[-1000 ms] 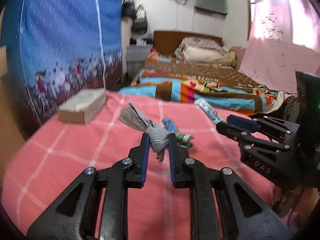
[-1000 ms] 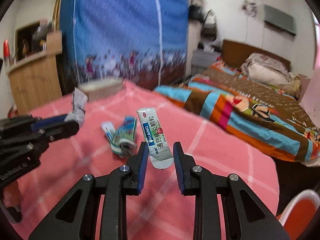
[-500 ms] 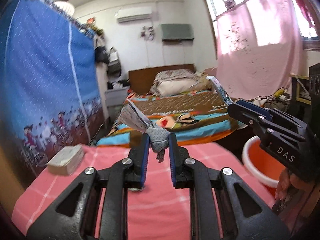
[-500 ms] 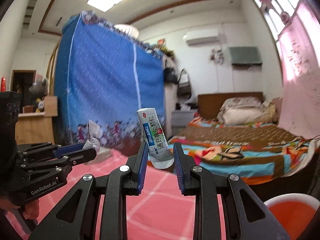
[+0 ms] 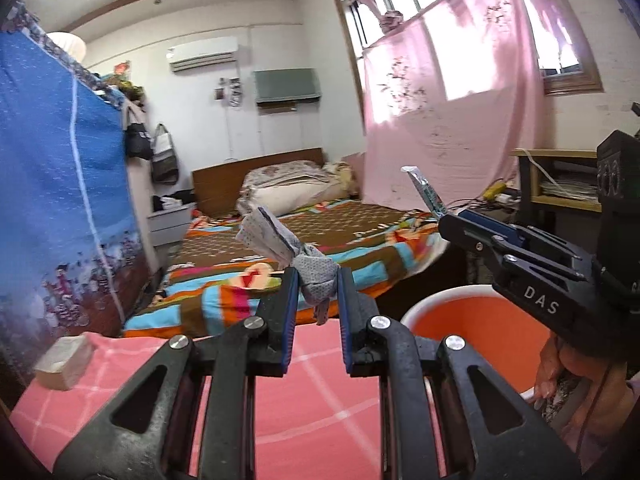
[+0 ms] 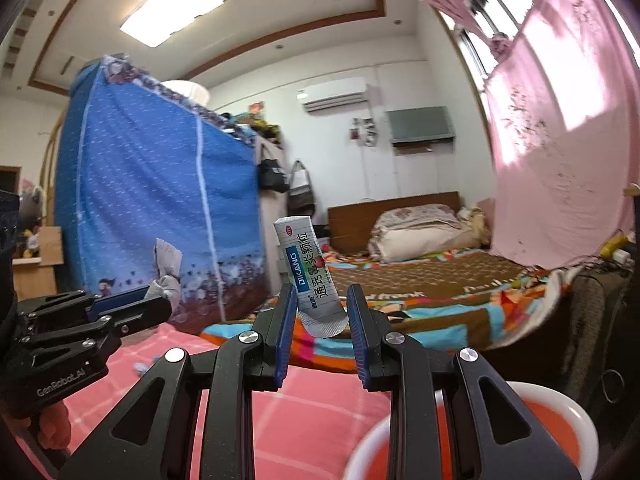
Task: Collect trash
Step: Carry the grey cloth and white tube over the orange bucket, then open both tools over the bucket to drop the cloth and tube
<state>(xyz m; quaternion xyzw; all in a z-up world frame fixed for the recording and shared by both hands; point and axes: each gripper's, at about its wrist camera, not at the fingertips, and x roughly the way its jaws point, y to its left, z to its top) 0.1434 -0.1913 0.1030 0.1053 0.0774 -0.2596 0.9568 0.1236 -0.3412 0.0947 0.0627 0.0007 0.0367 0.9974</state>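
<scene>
My left gripper point(image 5: 317, 280) is shut on a crumpled grey paper wad point(image 5: 296, 254), held up in the air over the pink checked cloth point(image 5: 320, 392). In the right wrist view my right gripper point(image 6: 322, 300) is shut on a white and blue medicine sachet point(image 6: 310, 276) that stands upright between the pads. An orange bucket with a white rim point(image 5: 476, 332) sits low to the right of the left gripper and shows again as the orange bucket point(image 6: 532, 432) below the right one. From each camera I see the other tool: the right gripper point(image 5: 452, 220) with its sachet, the left gripper point(image 6: 160, 300) with its wad.
A beige block point(image 5: 64, 362) lies on the cloth's left edge. A small blue-green scrap point(image 6: 142, 367) lies on the cloth. Beyond are a bed with a striped blanket point(image 5: 300, 256), a blue fabric wardrobe point(image 5: 60, 200), a pink curtain point(image 5: 440, 128) and a wooden desk point(image 5: 560, 184).
Both grippers have lifted off the cloth and swung right, each keeping its piece of trash. The views tilted up from the cloth, and the orange bucket has come into sight.
</scene>
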